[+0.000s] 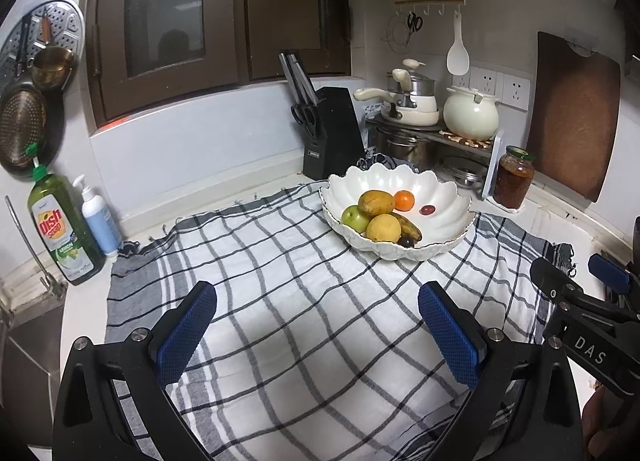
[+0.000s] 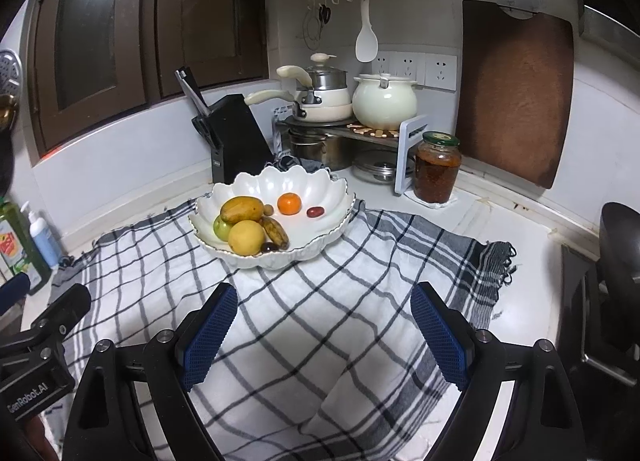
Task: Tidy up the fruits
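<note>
A white scalloped bowl (image 1: pixel 448 197) (image 2: pixel 320 185) stands at the far side of a checked cloth (image 1: pixel 304 321) (image 2: pixel 304 321). In it lie a mango (image 1: pixel 375 202) (image 2: pixel 242 208), a green apple (image 1: pixel 354 217) (image 2: pixel 221 227), a yellow round fruit (image 1: pixel 383 227) (image 2: pixel 246 237), a banana (image 1: pixel 410 226) (image 2: pixel 276 230), an orange (image 1: pixel 404 200) (image 2: pixel 289 203) and a small red fruit (image 1: pixel 427 209) (image 2: pixel 315 212). My left gripper (image 1: pixel 318 301) is open and empty above the cloth, short of the bowl. My right gripper (image 2: pixel 324 301) is open and empty, also short of the bowl.
A black knife block (image 1: pixel 332 129) (image 2: pixel 240 137), pots on a rack (image 1: pixel 412 109) (image 2: pixel 320 101), a brown jar (image 1: pixel 513 177) (image 2: pixel 437 167) and a wooden board (image 1: pixel 572 113) (image 2: pixel 516 89) stand behind the bowl. Dish soap (image 1: pixel 64 229) and a pump bottle (image 1: pixel 100 217) stand left by the sink.
</note>
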`<act>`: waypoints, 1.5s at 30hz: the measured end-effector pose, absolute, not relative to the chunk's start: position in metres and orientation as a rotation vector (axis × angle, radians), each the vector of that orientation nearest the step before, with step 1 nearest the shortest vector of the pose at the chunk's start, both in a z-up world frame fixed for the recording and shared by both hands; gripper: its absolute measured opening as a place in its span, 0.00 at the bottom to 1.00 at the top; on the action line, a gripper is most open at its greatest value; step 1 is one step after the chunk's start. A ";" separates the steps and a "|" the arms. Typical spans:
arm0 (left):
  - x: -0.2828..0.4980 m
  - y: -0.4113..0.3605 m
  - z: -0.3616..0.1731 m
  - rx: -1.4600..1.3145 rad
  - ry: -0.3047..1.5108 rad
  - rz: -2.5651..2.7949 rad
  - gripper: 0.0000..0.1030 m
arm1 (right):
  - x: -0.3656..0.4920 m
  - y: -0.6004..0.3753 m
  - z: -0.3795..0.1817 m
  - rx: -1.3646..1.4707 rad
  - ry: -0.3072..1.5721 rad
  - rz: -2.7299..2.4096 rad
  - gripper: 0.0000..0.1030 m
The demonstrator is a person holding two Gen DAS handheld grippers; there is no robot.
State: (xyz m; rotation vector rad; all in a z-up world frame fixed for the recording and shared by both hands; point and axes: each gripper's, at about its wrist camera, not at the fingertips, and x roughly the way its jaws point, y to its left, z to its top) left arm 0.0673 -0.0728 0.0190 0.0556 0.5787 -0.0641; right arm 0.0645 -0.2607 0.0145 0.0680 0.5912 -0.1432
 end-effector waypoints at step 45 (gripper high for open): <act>0.031 -0.056 0.019 0.038 0.544 -0.060 1.00 | 0.025 -0.244 0.015 0.059 0.544 -0.142 0.87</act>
